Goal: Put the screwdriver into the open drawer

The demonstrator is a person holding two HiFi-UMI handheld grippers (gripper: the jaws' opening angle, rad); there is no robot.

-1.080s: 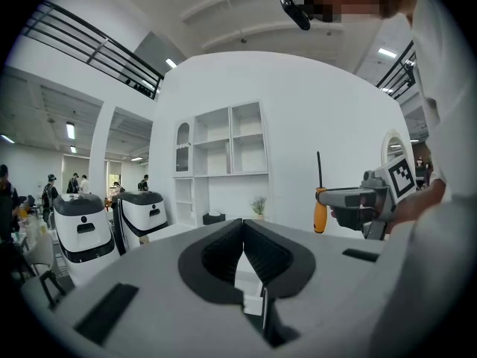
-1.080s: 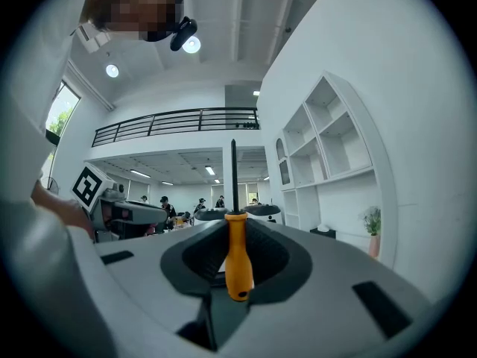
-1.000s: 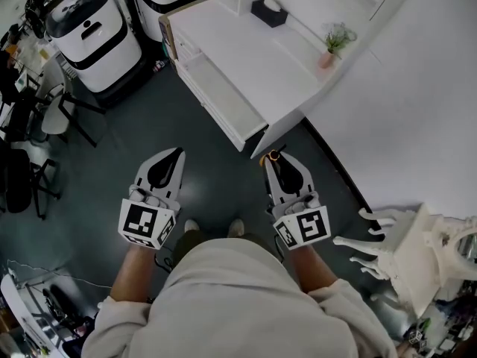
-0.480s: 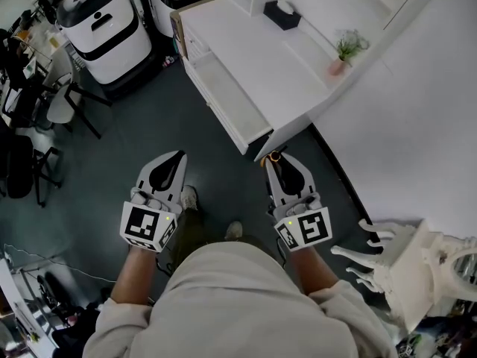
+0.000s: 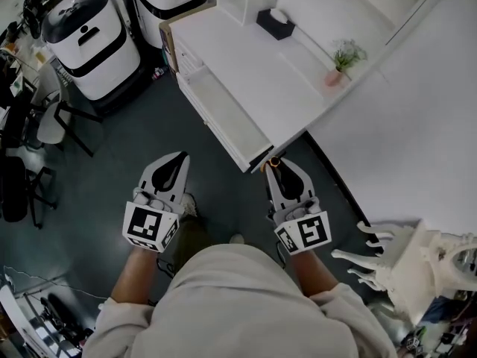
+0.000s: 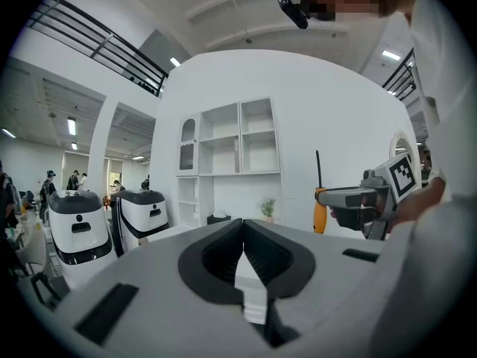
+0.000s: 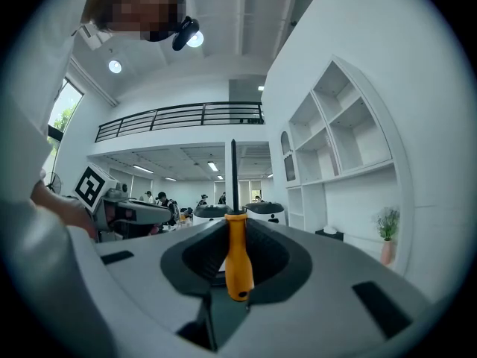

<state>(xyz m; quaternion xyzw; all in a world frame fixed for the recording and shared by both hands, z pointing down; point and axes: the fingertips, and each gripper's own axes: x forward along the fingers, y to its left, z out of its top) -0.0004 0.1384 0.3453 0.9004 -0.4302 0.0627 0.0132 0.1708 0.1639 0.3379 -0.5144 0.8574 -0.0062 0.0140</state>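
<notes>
**Head view: right tool [image 5: 274,159] grips the screwdriver [image 7: 238,261] just beside the open drawer [image 5: 220,109]**

Seen from the head view, both tools are held out in front of the person over a dark floor [image 5: 134,148]. The right tool's tip lies next to the near corner of the drawer. The drawer stands pulled out from the front of a white tabletop [image 5: 257,66], and its inside shows bare white. Whether the tip is above the drawer's rim or just short of it cannot be told.

In the right gripper view the jaws are clamped on the screwdriver's orange handle. The handle stands upright between them and the thin dark shaft points straight up past the tips.

The left tool [image 5: 177,157] is well apart from the drawer, level with the right one and out over the floor. In the left gripper view its jaws meet at the tips and carry nothing.

On the tabletop, far from the drawer, sit a dark tissue box [image 5: 274,22] and a small potted plant [image 5: 341,57].
</notes>
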